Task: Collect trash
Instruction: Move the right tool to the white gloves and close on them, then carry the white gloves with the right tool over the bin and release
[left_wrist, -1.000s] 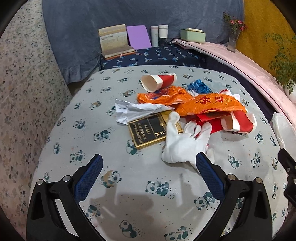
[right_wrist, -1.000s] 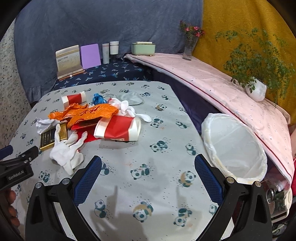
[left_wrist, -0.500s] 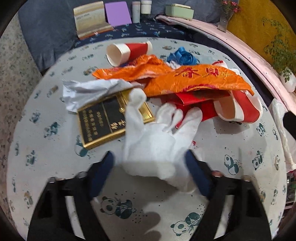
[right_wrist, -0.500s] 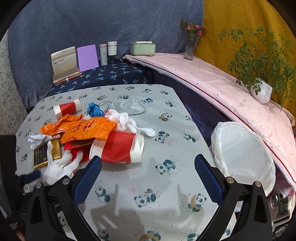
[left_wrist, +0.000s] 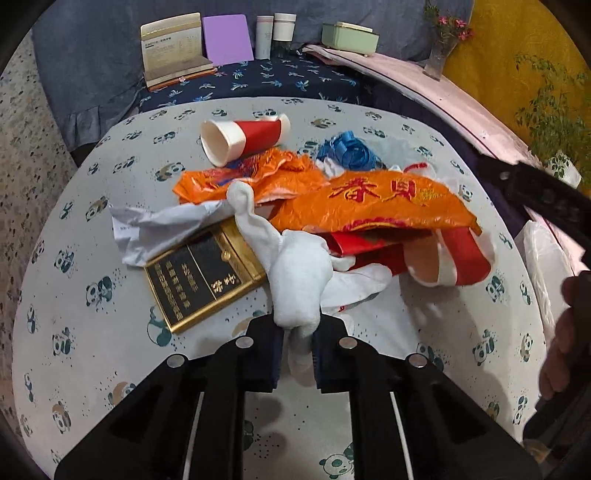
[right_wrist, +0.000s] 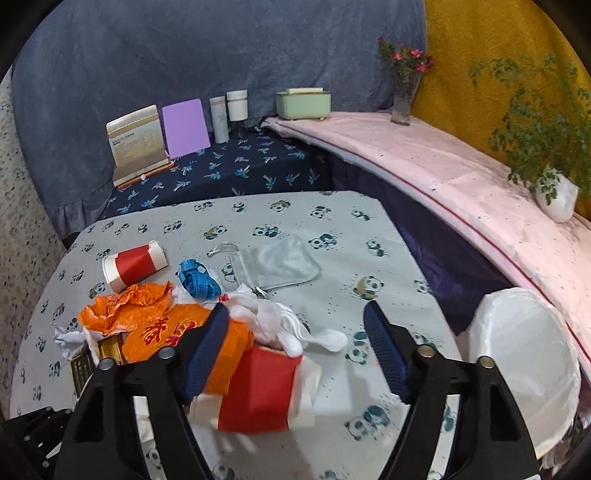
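Left wrist view: left gripper (left_wrist: 297, 350) closing, jaws nearly together, glove (left_wrist: 299, 280) cuff pinched between the pads at 6 o'clock of the pile, fingers of the glove draped up toward 12 over the black-and-gold box (left_wrist: 201, 275). Rest of the trash untouched on the panda cloth (left_wrist: 92, 354): crumpled paper (left_wrist: 155, 225) at 9 o'clock of the glove, orange bag (left_wrist: 373, 205) at 1 o'clock, lying cup (left_wrist: 243, 138) at 12 o'clock, blue tape (left_wrist: 349, 153) beside it, crushed red cup (left_wrist: 443, 258) at 3 o'clock. Right wrist view: right gripper (right_wrist: 295, 350) closing but pads apart, not pressing; crushed red cup (right_wrist: 258, 391) between the jaws, close against the left pad. White-lined bin (right_wrist: 524, 365) at 3 o'clock off the table edge, seemingly nothing in it as far as visible. Grey pouch (right_wrist: 280, 264) at 12 o'clock, tape (right_wrist: 197, 280) and upright-lying cup (right_wrist: 135, 264) at 11, orange bag (right_wrist: 155, 321) at 9. Judged progress: barely begun; first two picks only being secured, nothing yet carried to the bin. Left to do: finish both grasps, lift, drop into the bin, then return for the bag, paper, box, cup, tape and loose white scraps (right_wrist: 266, 314).
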